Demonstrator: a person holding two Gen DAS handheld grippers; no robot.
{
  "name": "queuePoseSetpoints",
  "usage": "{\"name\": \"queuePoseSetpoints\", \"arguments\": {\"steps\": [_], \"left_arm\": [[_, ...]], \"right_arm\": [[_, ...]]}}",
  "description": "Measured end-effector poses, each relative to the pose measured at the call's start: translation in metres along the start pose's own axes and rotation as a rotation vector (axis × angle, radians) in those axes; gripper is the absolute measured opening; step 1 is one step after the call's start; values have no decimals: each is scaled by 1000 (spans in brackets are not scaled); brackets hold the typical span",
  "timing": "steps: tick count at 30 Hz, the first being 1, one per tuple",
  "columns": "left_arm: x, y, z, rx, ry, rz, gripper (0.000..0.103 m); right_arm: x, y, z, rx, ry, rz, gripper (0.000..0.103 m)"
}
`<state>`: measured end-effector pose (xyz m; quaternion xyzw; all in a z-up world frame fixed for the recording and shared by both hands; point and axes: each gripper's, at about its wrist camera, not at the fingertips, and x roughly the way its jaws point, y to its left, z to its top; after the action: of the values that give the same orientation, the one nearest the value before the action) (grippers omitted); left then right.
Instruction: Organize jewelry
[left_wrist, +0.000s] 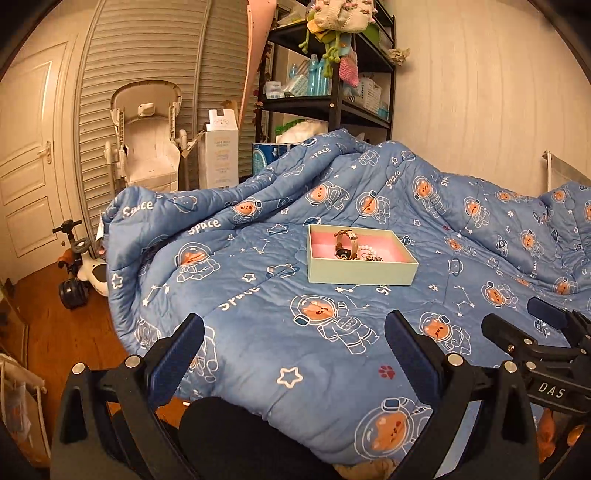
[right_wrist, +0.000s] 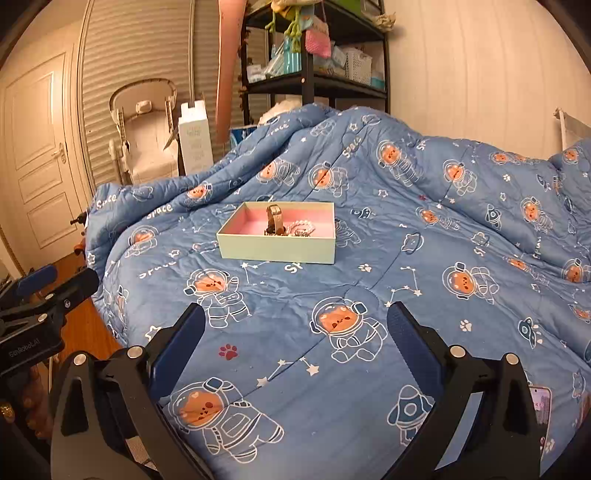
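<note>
Near the frame centre the box (left_wrist: 360, 275) already holds a watch (left_wrist: 345, 243) and pearls (left_wrist: 369, 254) (nothing loose on the quilt (left_wrist: 258, 332)) — the task looks nearly finished, with left gripper (left_wrist: 293, 350) and right gripper (right_wrist: 295, 343) wide, empty.

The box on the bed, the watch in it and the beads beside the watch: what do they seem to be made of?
Box: likely matte card, pale green outside, pink lining; flat sharp-edged walls.
Watch: brownish strap standing in a loop, perhaps leather; too small to be sure.
Beads: pale, round, glossy, pearl-like; real or plastic cannot be told.
</note>
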<state>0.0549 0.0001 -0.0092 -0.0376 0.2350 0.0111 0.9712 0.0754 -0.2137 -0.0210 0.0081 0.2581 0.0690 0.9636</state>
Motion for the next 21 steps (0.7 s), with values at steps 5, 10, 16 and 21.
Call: {"name": "queuePoseSetpoints", "arguments": {"steps": [5,10,16,21], "left_arm": [[-32,1,-13,-41,-72,19,96],[-43,0,-15,-34,-101,10,96],[-44,-7,-16,-2,-105,4,96],[-44,-5,-17,-13,-103,7,96]], "right_arm": [[-36,-7,-13,36,-61,10,97],[-50,-6,-16,12,-92,12,97],[-51,-5,-17,2,-88,20,97],[-51,-6,-18,7,-84,23,97]]}}
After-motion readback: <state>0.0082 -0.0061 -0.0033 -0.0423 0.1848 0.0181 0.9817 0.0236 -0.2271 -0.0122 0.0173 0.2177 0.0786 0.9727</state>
